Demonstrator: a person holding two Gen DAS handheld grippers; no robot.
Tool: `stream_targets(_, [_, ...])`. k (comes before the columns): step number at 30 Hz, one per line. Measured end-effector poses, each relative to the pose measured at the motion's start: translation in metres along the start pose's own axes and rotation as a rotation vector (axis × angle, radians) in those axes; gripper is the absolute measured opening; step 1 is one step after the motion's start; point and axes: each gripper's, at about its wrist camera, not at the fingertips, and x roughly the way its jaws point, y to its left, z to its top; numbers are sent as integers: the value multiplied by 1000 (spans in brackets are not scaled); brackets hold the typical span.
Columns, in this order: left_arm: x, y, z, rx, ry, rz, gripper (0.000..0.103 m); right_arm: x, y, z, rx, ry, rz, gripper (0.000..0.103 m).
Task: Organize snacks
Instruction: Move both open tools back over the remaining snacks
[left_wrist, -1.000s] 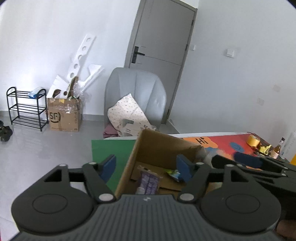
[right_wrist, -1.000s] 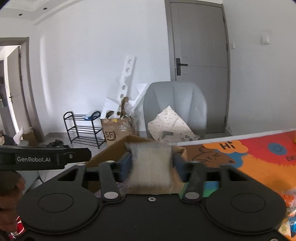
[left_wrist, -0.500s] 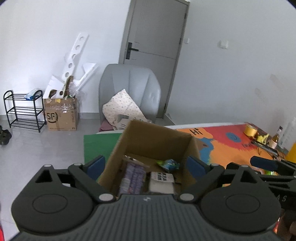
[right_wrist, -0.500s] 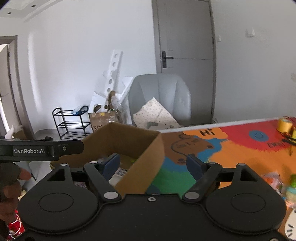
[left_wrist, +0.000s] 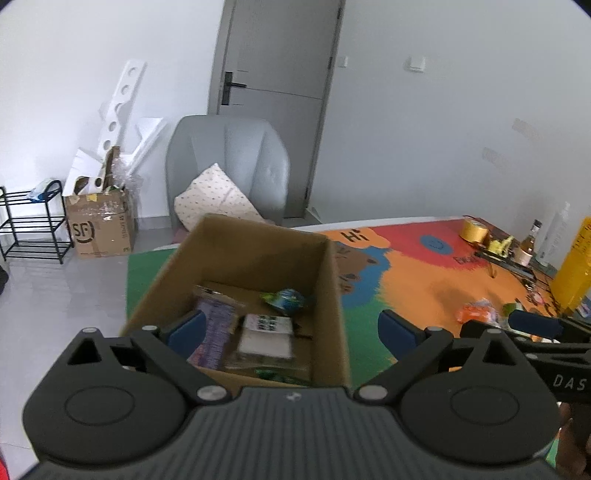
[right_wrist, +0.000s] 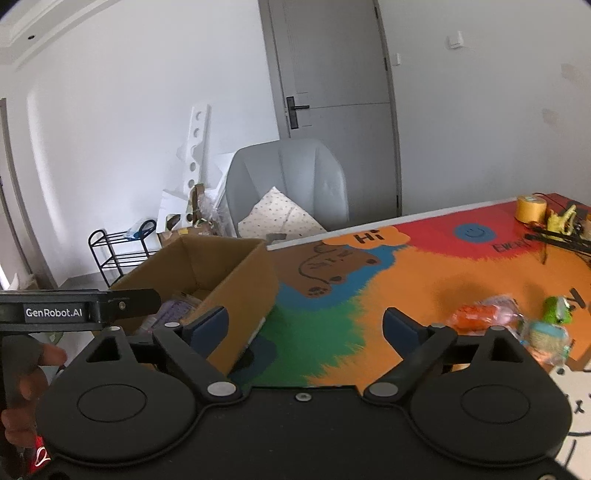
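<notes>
- The cardboard box (left_wrist: 258, 258) sits toward the left edge of the colourful mat (right_wrist: 406, 273) that covers the table, on its green patch.
- Inside the box lie several packets already put away: a purple packet (left_wrist: 216, 332), a white packet (left_wrist: 264, 334) beside it, and a blue-green wrapped snack (left_wrist: 286, 299) nearer the far wall of the box.
- The left gripper (left_wrist: 291, 332) hovers over the box's near edge; its jaws are opening wide and nothing is clamped between them, the packets lying below in the box.
- The right gripper (right_wrist: 304, 323) is over the mat just right of the box; its jaws too are opening, with only bare mat between them.
- Toward the mat's right edge, loose snacks remain: an orange packet (right_wrist: 476, 317), a green one (right_wrist: 556, 308) and a teal-topped one (right_wrist: 546, 338), close together.
- Judgement: the task looks partly done, with some snacks boxed and at least three still to collect from the right side.
</notes>
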Motion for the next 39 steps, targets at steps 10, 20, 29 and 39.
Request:
stream_targets(10, [-3, -34, -13, 45, 19, -69, 99, -21, -31, -12, 56, 6, -33, 94])
stream_targets(20, [-4, -59, -25, 64, 39, -106, 99, -40, -54, -26, 87, 9, -75, 98])
stream_targets(29, [1, -84, -40, 85, 71, -138, 99, -54, -71, -38, 109, 22, -105, 101])
stream_targets(39, [11, -109, -54, 101, 103, -179, 99, -65, -98, -52, 149, 38, -115, 101])
